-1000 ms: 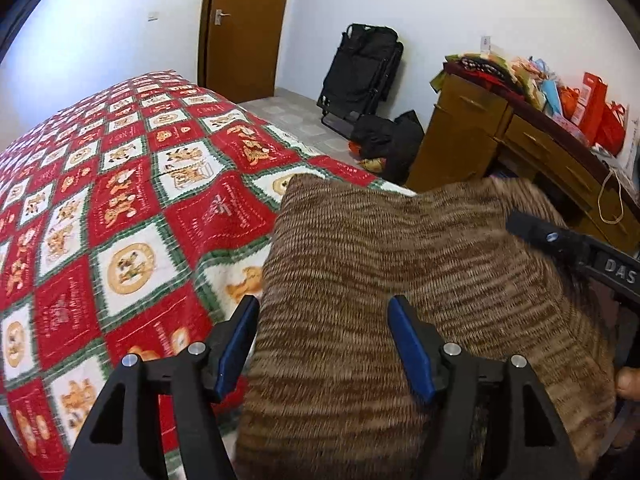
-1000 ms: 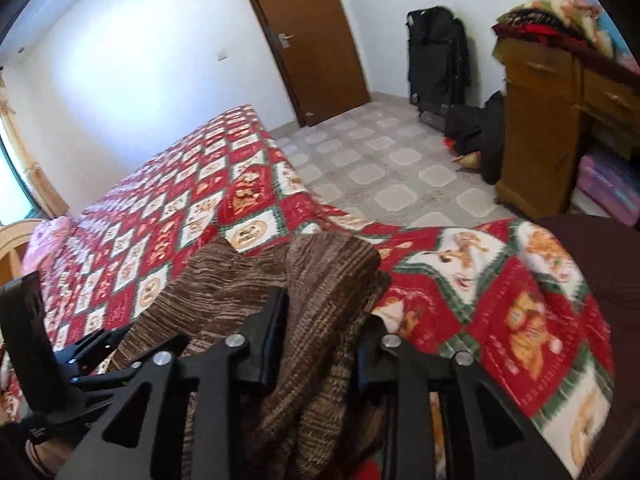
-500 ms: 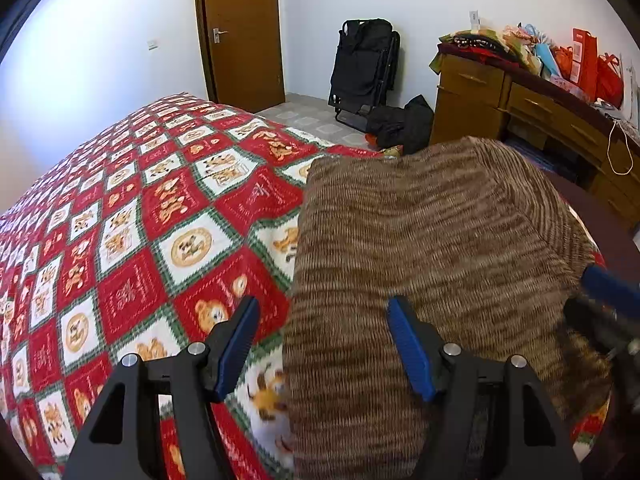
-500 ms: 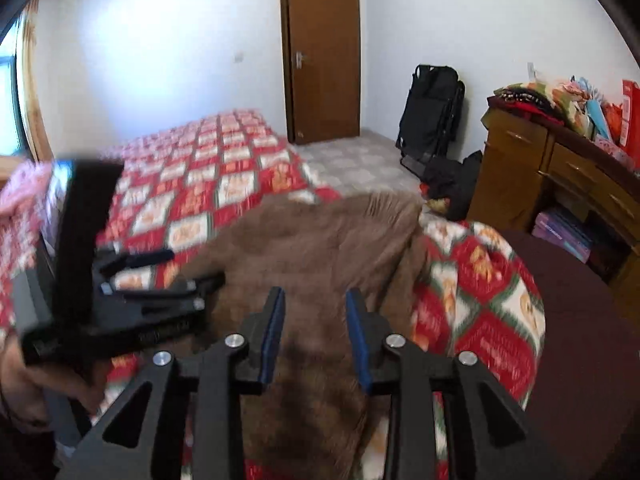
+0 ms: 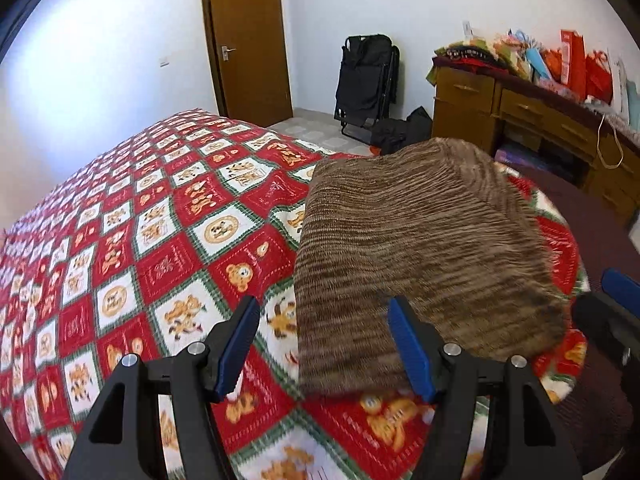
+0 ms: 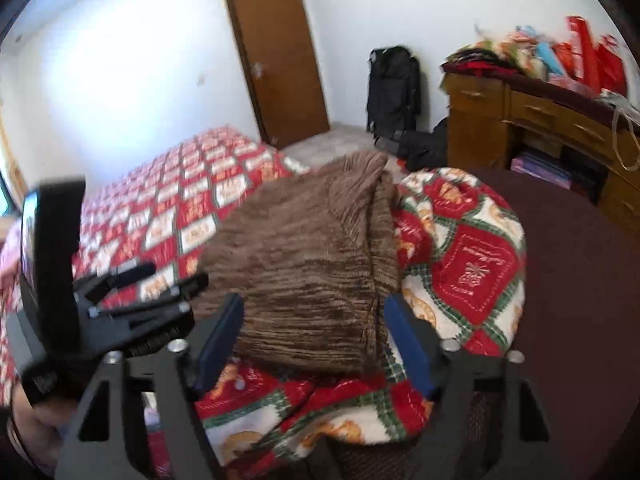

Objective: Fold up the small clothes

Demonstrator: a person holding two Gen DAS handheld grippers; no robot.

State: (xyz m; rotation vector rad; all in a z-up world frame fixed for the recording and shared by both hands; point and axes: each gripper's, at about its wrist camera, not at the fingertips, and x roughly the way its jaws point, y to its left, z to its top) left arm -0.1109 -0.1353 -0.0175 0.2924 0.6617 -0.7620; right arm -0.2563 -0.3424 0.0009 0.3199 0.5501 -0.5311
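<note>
A brown striped knit garment (image 5: 412,240) lies folded on the red patterned bedspread (image 5: 140,240) near the bed's corner. It also shows in the right wrist view (image 6: 312,264). My left gripper (image 5: 324,344) is open and empty, just above the garment's near left edge. My right gripper (image 6: 312,340) is open and empty, its fingers straddling the garment's near edge without touching it. The left gripper also shows at the left of the right wrist view (image 6: 132,288), and the right gripper's tip at the right edge of the left wrist view (image 5: 612,308).
A dark maroon cloth (image 6: 580,280) covers the area right of the bedspread. A wooden dresser (image 5: 520,120) piled with bags stands at the right. A black folded chair (image 5: 366,80) and bags sit by the far wall beside the brown door (image 5: 248,40).
My right gripper let go of the garment and opened. Both grippers pulled back toward me, and the garment now lies flat on the bed.
</note>
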